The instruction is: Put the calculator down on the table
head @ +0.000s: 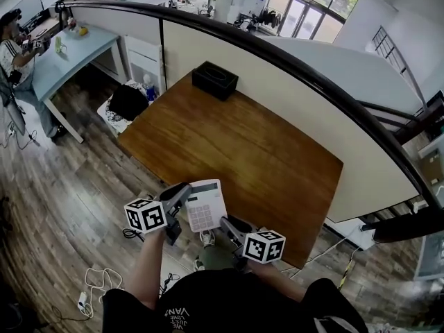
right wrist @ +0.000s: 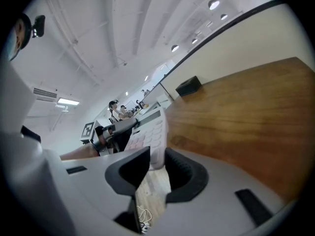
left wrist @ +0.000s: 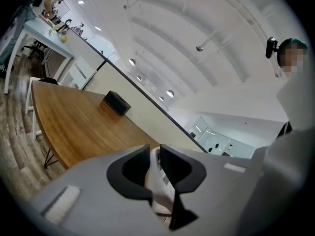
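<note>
Both grippers hold a white calculator (head: 205,207) keys-up, in the air at the near edge of the brown wooden table (head: 243,144). My left gripper (head: 186,194) is shut on its left edge, and in the left gripper view the white calculator (left wrist: 158,181) fills the gap in the left gripper (left wrist: 155,149). My right gripper (head: 227,223) is shut on the near right corner. The right gripper view shows the calculator (right wrist: 147,132) rising out of the right gripper (right wrist: 157,154), with the left gripper (right wrist: 115,129) clamped on its far side.
A black box (head: 215,80) sits at the table's far corner against a cream partition (head: 277,96). A black bag (head: 128,103) lies on the floor left of the table. Cables (head: 97,283) trail on the wooden floor. A person stands at a pale desk (head: 62,57), far left.
</note>
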